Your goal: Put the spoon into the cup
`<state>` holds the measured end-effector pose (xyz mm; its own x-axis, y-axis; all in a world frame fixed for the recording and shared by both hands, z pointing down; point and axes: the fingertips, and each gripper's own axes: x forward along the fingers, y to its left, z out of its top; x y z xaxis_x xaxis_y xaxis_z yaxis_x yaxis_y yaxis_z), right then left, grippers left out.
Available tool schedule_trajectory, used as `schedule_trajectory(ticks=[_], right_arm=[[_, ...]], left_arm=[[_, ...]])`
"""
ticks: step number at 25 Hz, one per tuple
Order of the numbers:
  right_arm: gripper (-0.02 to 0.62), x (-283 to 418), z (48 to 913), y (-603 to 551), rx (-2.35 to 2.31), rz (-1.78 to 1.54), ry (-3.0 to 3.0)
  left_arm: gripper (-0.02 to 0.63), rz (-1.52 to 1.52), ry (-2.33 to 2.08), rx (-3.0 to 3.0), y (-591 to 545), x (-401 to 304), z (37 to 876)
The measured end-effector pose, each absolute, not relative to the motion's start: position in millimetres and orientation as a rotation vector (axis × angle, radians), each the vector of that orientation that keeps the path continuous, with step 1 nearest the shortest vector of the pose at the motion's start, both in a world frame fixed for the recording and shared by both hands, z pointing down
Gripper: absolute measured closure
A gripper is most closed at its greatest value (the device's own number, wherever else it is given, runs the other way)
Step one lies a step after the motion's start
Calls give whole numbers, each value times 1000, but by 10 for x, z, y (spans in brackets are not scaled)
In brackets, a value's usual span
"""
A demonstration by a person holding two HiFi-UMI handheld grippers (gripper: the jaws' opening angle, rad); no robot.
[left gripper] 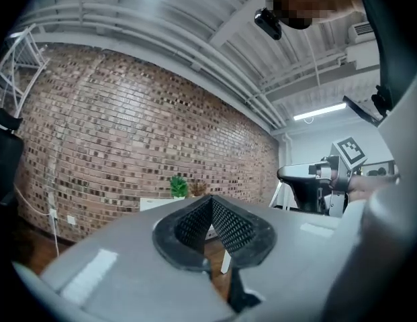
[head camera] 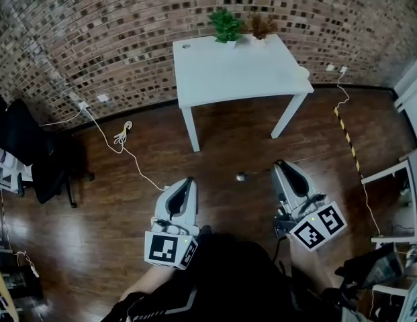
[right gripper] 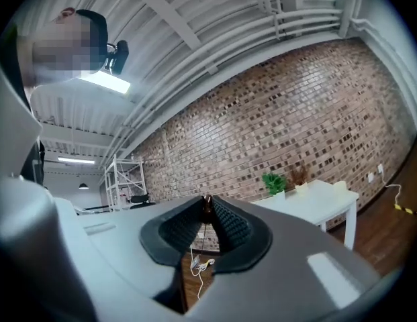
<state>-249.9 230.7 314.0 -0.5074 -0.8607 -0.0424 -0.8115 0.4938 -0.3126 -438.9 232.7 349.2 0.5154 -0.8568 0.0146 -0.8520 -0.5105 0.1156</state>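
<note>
My right gripper (head camera: 279,164) is held level over the wooden floor, short of the white table (head camera: 235,72). It is shut on a small metal spoon (head camera: 242,176), whose bowl sticks out to the left of the tips. In the right gripper view a dark bit of the spoon (right gripper: 205,206) shows pinched between the pads. A small white cup (head camera: 302,72) stands at the table's right edge, and it shows again as the cup (right gripper: 340,186) in the right gripper view. My left gripper (head camera: 189,180) hangs level beside the right one, its pads meeting at the tip, nothing in them.
Two potted plants (head camera: 226,25) stand at the table's far edge. A brick wall runs behind. A black office chair (head camera: 43,159) is at the left, white cables (head camera: 121,136) trail over the floor, and a white rack (head camera: 396,180) is at the right.
</note>
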Motion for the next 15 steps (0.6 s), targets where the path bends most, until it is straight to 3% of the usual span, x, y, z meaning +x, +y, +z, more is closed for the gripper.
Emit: schedule_trajectory(ticks=[6, 15], right_arm=[[545, -2206, 3129, 2097, -1517, -356, 2503], [545, -1362, 3102, 1740, -1498, -321, 2513]], left_arm=[[612, -35, -1430, 2629, 2025, -4215, 3649], [612, -19, -1484, 2614, 1627, -3346, 3697]])
